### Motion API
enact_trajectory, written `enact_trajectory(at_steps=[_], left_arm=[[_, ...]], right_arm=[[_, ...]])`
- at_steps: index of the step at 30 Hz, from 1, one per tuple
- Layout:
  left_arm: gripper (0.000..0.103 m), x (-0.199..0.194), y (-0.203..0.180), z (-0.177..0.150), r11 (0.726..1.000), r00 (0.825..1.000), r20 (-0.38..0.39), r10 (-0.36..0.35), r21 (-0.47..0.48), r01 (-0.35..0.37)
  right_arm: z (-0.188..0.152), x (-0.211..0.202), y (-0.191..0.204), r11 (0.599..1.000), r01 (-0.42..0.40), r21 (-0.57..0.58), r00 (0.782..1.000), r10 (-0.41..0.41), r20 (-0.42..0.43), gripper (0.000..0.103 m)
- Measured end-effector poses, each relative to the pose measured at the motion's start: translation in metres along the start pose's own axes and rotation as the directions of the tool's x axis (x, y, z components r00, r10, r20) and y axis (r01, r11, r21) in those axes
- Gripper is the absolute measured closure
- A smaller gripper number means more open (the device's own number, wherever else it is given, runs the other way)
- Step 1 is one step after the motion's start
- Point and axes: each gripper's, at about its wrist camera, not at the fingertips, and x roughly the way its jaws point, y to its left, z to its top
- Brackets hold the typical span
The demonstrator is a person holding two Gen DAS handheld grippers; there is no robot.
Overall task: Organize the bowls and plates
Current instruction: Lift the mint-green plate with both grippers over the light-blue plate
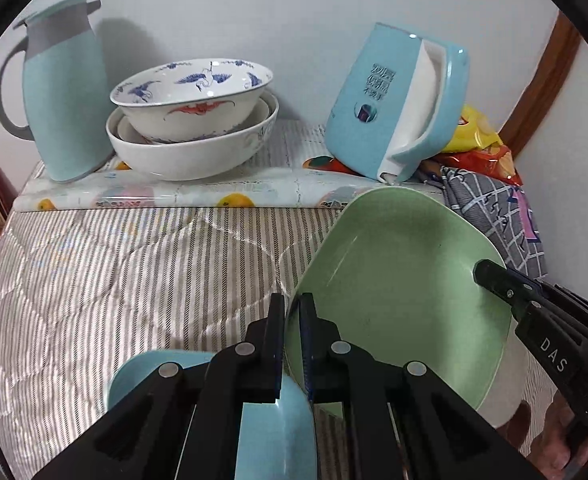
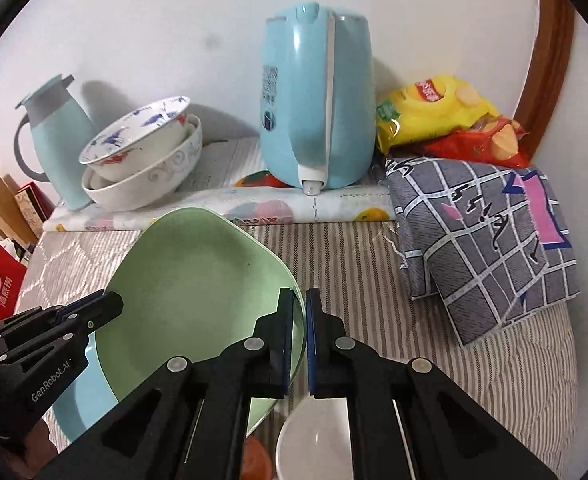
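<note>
Pale green and matte, the green plate (image 1: 398,292) fills the lower right of the left wrist view and the lower left of the right wrist view, held tilted above the striped bed cover (image 1: 114,280) rather than lying flat on it. Both grippers pinch it at once: the left gripper (image 1: 292,344) is closed on its near-left rim, and the right gripper (image 2: 299,340) is clamped on the opposite edge, a two-sided hold that probably keeps a wide, shallow dish from swinging. Directly beneath the left gripper lies a blue plate (image 1: 278,432), of similar shape, so the green one seems to be on its way either onto or off that plate; which cannot be told. A white bowl (image 2: 314,436) sits at the bottom centre of the right wrist view, under that gripper. In the upper left of both views, a crane-painted bowl (image 1: 192,94) is nested in a larger white bowl (image 1: 190,152) on the fruit-print cloth (image 1: 174,192) of a raised ledge by the wall, which suggests the bowls are already gathered there. A teal jug (image 1: 60,92) stands just left of them and a blue kettle (image 2: 318,96) to their right, with snack bags (image 2: 446,120) and a folded checked cloth (image 2: 482,240) toward the right edge, away from the dishes.
</note>
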Motion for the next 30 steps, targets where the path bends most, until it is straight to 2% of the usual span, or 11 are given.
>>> enact_trajectory(at_steps=[17, 30], left_arm=[[0.095, -0.062, -0.014, -0.043, 1.000, 0.999, 0.042, -0.014, 0.022, 0.013], [0.095, -0.090, -0.001, -0.072, 1.000, 0.998, 0.060, 0.005, -0.002, -0.005]], right_arm=[[-0.046, -0.071, 0.001, 0.999, -0.003, 0.035, 0.998, 0.001, 0.065, 0.097], [-0.074, -0.093, 0.016, 0.999, -0.027, 0.021, 0.997, 0.025, 0.076, 0.097]])
